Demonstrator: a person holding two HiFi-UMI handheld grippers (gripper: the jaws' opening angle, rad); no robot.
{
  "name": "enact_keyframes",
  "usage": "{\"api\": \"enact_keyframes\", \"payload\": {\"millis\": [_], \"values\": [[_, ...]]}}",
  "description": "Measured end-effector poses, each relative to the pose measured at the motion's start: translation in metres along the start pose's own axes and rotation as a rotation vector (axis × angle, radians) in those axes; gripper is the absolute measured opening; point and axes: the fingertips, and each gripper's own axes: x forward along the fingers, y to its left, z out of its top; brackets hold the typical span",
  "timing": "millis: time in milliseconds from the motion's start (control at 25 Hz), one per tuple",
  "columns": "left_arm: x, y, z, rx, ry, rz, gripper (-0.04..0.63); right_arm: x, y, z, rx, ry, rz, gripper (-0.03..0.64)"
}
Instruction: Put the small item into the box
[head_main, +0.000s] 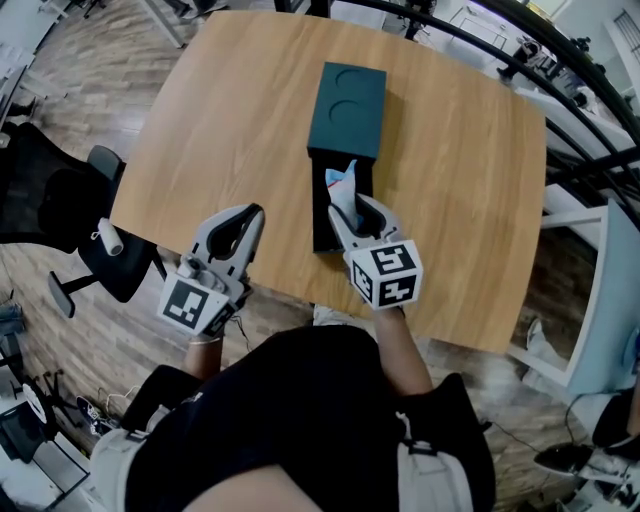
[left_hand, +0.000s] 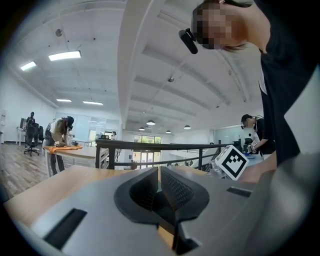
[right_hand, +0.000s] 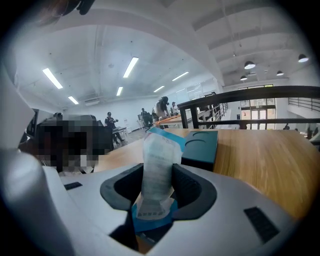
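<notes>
A dark teal box lies on the wooden table (head_main: 450, 160); its lid (head_main: 347, 108) is slid back over the far half and the open tray (head_main: 321, 232) faces me. My right gripper (head_main: 352, 215) is shut on a small white and blue packet (head_main: 341, 184), held over the open tray. In the right gripper view the packet (right_hand: 159, 170) stands upright between the jaws of the right gripper (right_hand: 159, 187), with the lid (right_hand: 200, 145) behind it. My left gripper (head_main: 243, 222) sits at the table's near edge, left of the box, shut and empty; its closed left gripper (left_hand: 158, 187) jaws touch.
A black office chair (head_main: 95, 215) stands at the table's left edge. A dark railing (head_main: 560, 70) runs past the table's far right corner. Other people work at distant tables in both gripper views.
</notes>
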Motion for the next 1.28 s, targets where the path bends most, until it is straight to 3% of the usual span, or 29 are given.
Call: {"api": "enact_keyframes", "payload": {"millis": [360,760,1280], "values": [[0.020,0.014,0.002,0.002,0.013,0.003,0.025,0.020,-0.018,-0.018,0.014,0.081,-0.032,0.173],[0.043,0.027,-0.005,0.030,0.038,-0.001,0.025,0.038,-0.024,-0.032,0.016,0.144,-0.001,0.173],[0.044,0.046,0.004,0.019,0.039,-0.085,0.025,0.052,-0.026,-0.049,-0.027,0.284,-0.105,0.173]]}}
